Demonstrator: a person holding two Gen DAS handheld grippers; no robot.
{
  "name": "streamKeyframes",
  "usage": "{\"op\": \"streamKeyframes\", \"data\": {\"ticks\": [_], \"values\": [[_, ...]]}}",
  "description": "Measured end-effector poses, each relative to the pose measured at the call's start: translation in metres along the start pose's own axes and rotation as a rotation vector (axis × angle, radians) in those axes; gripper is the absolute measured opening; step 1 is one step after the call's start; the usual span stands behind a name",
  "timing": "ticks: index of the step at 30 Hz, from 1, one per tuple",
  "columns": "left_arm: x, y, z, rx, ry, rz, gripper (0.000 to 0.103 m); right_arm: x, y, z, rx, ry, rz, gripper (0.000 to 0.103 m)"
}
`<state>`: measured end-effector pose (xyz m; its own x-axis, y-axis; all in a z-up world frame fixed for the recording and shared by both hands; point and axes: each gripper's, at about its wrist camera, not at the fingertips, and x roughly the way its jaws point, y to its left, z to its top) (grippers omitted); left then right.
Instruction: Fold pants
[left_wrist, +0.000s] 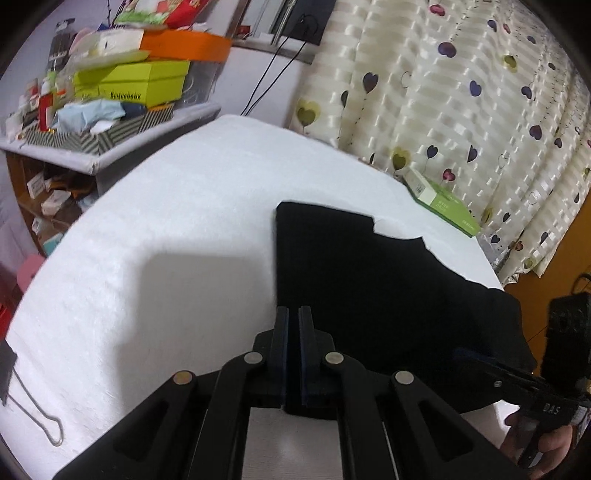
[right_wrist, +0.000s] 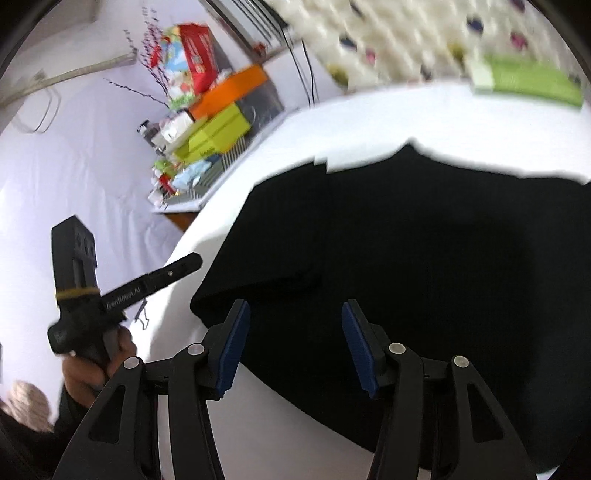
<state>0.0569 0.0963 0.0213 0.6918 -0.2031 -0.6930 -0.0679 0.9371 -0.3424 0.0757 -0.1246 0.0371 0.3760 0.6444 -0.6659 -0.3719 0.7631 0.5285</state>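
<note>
Right in front of me, my left gripper (left_wrist: 293, 314) has its two fingers pressed almost together, and I see nothing held between them. It sits at the left edge of the black pants (left_wrist: 369, 280), above the white table cover (left_wrist: 166, 240). My right gripper (right_wrist: 295, 343) has its blue pads (right_wrist: 232, 350) wide apart, with nothing in them, and it hangs over the near edge of the pants. The pants lie flat on the cover in a dark, neat shape, and one thick doubled edge shows near my right gripper. I think they are already folded at least once, so I am between folds now. Next, I think I need to lower the open right gripper onto that near edge, squeeze it shut on the cloth, and open my left one to grab its edge too. The black cloth hides its layers, so I must take care to catch all of them. A green box (left_wrist: 443, 201) sits at the far side, well apart.
</note>
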Motion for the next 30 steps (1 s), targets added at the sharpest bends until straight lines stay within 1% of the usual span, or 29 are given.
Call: {"op": "streamKeyframes", "data": {"ticks": [2,5,8,11,14,16,20,21,22,23,24,25,26,28,30], "values": [[0.006,0.003,-0.004,-0.011,0.023,-0.001,0.006,0.014,0.004,0.0,0.005,0.025,0.016,0.053],[0.01,0.007,-0.009,-0.015,0.037,-0.009,0.007,0.022,0.009,0.005,0.004,0.016,0.019,0.053],[0.012,0.007,-0.01,-0.015,0.037,-0.018,0.009,0.031,0.006,0.015,0.052,0.015,0.033,0.053],[0.014,0.012,-0.009,-0.037,0.046,-0.037,0.012,0.033,0.006,0.02,0.105,0.004,0.046,0.053],[0.015,0.015,-0.009,-0.055,0.047,-0.058,0.012,0.038,0.003,0.021,0.172,0.009,0.099,0.053],[0.015,0.015,-0.01,-0.057,0.047,-0.061,0.012,0.043,0.003,0.023,0.213,0.009,0.117,0.053],[0.015,0.015,-0.01,-0.057,0.047,-0.06,0.012,0.05,0.002,0.035,0.255,-0.008,0.094,0.053],[0.015,0.014,-0.01,-0.055,0.047,-0.058,0.013,0.052,0.001,0.037,0.254,-0.006,0.08,0.05],[0.015,0.014,-0.01,-0.05,0.048,-0.055,0.013,0.054,0.002,0.039,0.252,-0.005,0.055,0.023],[0.015,0.013,-0.01,-0.044,0.048,-0.052,0.013,0.056,0.001,0.04,0.248,0.003,0.017,0.006],[0.014,0.011,-0.01,-0.035,0.048,-0.046,0.013,0.056,-0.001,0.04,0.256,0.003,0.014,0.006],[0.013,0.01,-0.009,-0.028,0.048,-0.043,0.013,0.052,-0.001,0.039,0.259,-0.009,0.031,0.006],[0.011,0.009,-0.008,-0.024,0.046,-0.046,0.013,0.045,0.001,0.038,0.246,-0.033,0.038,0.006],[0.005,0.008,-0.008,-0.023,0.033,-0.055,0.013,0.023,0.006,0.035,0.204,-0.092,0.026,0.006],[0.0,0.008,-0.007,-0.018,0.022,-0.06,0.013,-0.003,0.003,0.026,0.2,-0.147,0.01,0.006]]}}
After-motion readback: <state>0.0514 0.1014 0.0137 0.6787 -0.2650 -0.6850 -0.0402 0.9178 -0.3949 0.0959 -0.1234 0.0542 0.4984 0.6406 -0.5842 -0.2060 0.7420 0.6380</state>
